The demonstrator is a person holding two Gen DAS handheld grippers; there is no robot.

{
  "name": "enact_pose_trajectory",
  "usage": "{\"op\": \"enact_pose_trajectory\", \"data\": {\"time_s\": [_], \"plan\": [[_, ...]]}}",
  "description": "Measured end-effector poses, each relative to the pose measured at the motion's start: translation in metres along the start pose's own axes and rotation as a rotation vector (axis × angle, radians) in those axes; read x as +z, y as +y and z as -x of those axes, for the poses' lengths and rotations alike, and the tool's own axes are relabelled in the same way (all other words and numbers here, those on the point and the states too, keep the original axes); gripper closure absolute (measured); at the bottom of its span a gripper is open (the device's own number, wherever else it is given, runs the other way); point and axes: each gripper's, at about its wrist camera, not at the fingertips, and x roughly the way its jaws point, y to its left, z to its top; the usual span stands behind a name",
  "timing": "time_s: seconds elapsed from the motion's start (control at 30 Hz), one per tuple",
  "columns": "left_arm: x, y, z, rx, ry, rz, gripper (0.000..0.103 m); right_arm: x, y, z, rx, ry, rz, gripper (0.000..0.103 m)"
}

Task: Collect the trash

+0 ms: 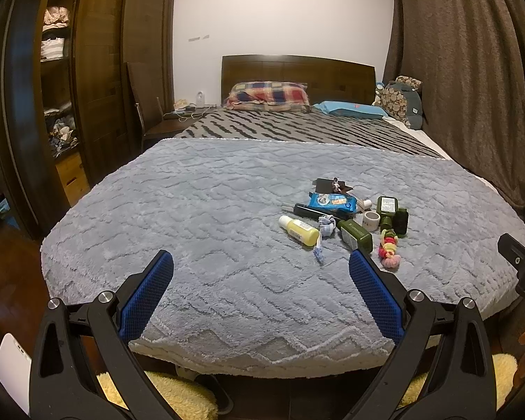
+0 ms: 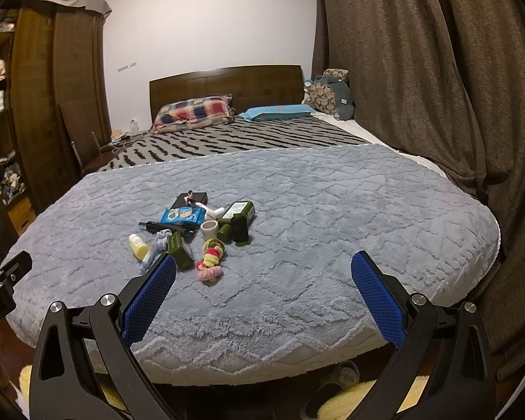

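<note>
A heap of small items lies on the grey fleece blanket (image 1: 199, 210) of a bed. It holds a yellow bottle (image 1: 299, 230) (image 2: 139, 246), a blue wipes packet (image 1: 332, 201) (image 2: 182, 215), dark green bottles (image 1: 357, 234) (image 2: 239, 211), a white tape roll (image 1: 371, 219) (image 2: 210, 229), a black tube (image 1: 311, 210), a black card (image 1: 327, 184) and a pink-yellow knotted toy (image 1: 388, 246) (image 2: 210, 257). My left gripper (image 1: 260, 262) hangs open over the bed's foot, short of the heap. My right gripper (image 2: 262, 266) is open too, with the heap ahead to its left.
A striped cover (image 1: 297, 126), plaid pillow (image 1: 267, 96) and blue pillow (image 1: 350, 109) lie at the bed's head. A wooden wardrobe (image 1: 98, 80) stands left, a brown curtain (image 2: 420, 70) right. Yellow fluffy slippers (image 1: 178, 395) sit on the floor below the bed's edge.
</note>
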Motion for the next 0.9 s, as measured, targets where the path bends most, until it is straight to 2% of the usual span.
{"op": "enact_pose_trajectory", "data": {"time_s": [0.2, 0.4, 0.53, 0.73, 0.9], "plan": [[0.005, 0.002, -0.005, 0.016, -0.012, -0.024, 0.008, 0.011, -0.004, -0.003, -0.025, -0.058, -0.006, 0.003], [0.012, 0.002, -0.03, 0.025, -0.005, -0.017, 0.008, 0.017, -0.001, -0.023, -0.06, -0.093, 0.035, 0.003], [0.006, -0.002, -0.059, 0.024, 0.038, -0.023, 0.008, 0.008, 0.003, -0.051, -0.052, -0.046, 0.045, 0.003], [-0.013, -0.01, -0.105, 0.028, 0.112, -0.1, 0.009, -0.013, 0.015, -0.1, 0.06, 0.082, 0.063, 0.003], [-0.026, -0.013, -0.134, -0.012, 0.162, -0.114, 0.01, -0.027, 0.02, -0.139, 0.12, 0.167, 0.012, 0.003]]}}
